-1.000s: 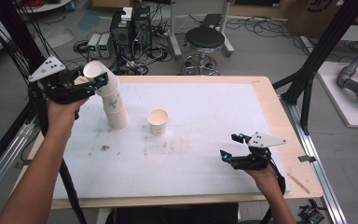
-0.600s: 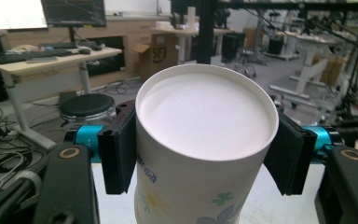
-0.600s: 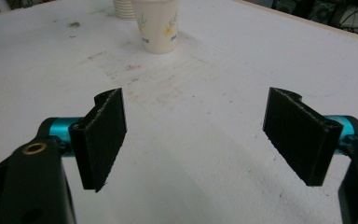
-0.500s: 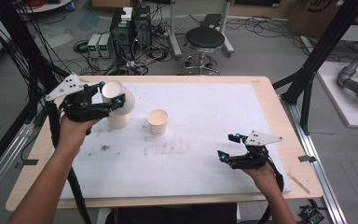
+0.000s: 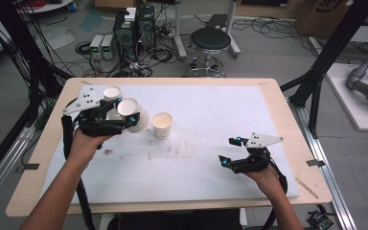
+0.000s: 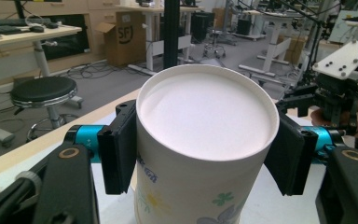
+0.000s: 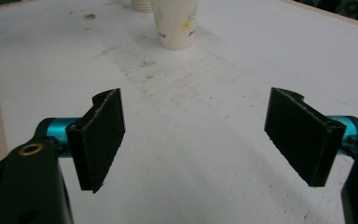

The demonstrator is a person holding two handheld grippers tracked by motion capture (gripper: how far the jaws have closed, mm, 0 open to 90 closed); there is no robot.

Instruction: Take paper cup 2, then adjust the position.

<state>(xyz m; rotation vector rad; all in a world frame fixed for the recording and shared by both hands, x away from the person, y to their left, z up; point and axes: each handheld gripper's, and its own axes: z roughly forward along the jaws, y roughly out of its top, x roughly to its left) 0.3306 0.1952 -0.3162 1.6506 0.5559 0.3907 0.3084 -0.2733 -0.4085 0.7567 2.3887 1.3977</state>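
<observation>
Between the fingers of the left gripper [image 6: 200,154] a paper cup [image 6: 205,149] is clamped, one black pad pressed on each side of its wall just under the rim, its printed side turned toward the camera. From above, the left forearm comes up from the bottom edge and slants toward the table's [image 5: 211,96] left side, the hand [image 5: 87,143] wrapped round the gripper body from beneath with the grey plate on top; the left gripper [image 5: 127,115] points to the right and holds the paper cup [image 5: 133,114] tipped on its side, mouth facing up and toward the camera. Just behind the fingers stands a stack of cups [image 5: 111,93], partly hidden by the gripper. Just beyond the fingertips, to the right, a single cup [image 5: 162,125] stands upright on the table.

Near the table's front right edge the right hand [image 5: 263,173] holds the right gripper [image 5: 229,151] low and roughly level, pointing left, its fingers spread wide with nothing between them; in the right gripper view bare table lies between the fingers [image 7: 98,135], and the single cup [image 7: 175,23] stands well ahead of them
</observation>
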